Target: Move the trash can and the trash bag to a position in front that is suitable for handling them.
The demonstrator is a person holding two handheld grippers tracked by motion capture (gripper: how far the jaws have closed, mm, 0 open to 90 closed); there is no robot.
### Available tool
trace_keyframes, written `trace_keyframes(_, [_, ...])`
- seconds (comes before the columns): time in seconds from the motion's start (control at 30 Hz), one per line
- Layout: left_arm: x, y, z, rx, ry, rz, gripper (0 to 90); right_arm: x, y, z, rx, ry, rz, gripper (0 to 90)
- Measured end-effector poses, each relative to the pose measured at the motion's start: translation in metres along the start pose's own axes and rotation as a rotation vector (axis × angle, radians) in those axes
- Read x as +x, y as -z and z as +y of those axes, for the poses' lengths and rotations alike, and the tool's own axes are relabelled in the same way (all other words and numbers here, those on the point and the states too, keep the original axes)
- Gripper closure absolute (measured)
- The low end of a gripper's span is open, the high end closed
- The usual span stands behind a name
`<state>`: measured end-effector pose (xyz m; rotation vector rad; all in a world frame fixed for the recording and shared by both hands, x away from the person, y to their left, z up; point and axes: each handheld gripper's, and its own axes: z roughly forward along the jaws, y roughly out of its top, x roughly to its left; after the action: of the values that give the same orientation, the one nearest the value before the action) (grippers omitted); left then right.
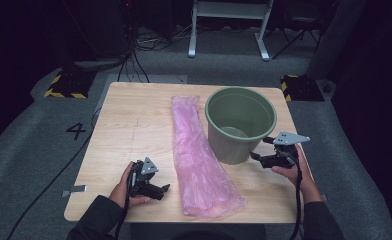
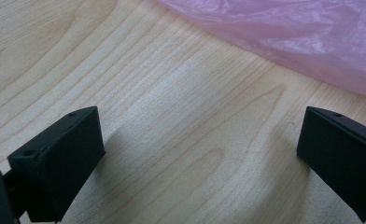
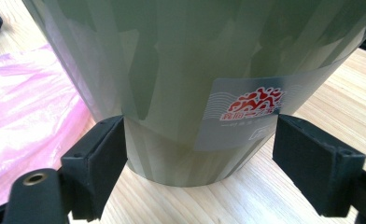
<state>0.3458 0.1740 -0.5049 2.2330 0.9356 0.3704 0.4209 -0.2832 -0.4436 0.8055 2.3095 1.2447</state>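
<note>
From the high view, a long pink plastic bag (image 1: 200, 157) lies flat down the middle of the counter (image 1: 129, 125), running from near the far edge to the near edge. A green bucket (image 1: 240, 122) stands upright just beside it, toward the far right corner. The left hand-held gripper (image 1: 165, 188) rests near the near edge, just left of the bag, jaws spread. The right hand-held gripper (image 1: 254, 156) points at the bucket's base.

In the left gripper view, wide-apart jaws sit over bare wood, the bag (image 2: 293, 37) just ahead.

In the right gripper view, wide jaws flank the bucket's (image 3: 195, 70) lower wall, holding nothing; a label (image 3: 239, 116) faces the camera.
</note>
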Motion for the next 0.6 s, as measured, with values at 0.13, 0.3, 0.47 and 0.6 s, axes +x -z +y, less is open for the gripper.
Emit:
trace_keyframes(0.13, [0.0, 0.0, 0.0, 0.001, 0.001, 0.0, 0.5, 0.003, -0.007, 0.007, 0.008, 0.012, -0.005, 18.3])
trace_keyframes(0.3, [-0.001, 0.0, 0.0, 0.001, 0.005, -0.001, 0.5, 0.007, -0.014, 0.013, 0.008, 0.017, -0.011, 18.5])
trace_keyframes(0.47, [-0.001, 0.0, 0.0, 0.001, 0.005, -0.002, 0.5, 0.011, -0.025, 0.019, 0.007, 0.021, -0.017, 18.8])
trace_keyframes(0.6, [-0.003, 0.0, 0.0, -0.005, 0.004, -0.002, 0.4, 0.013, -0.031, 0.023, 0.012, 0.021, -0.016, 18.9])
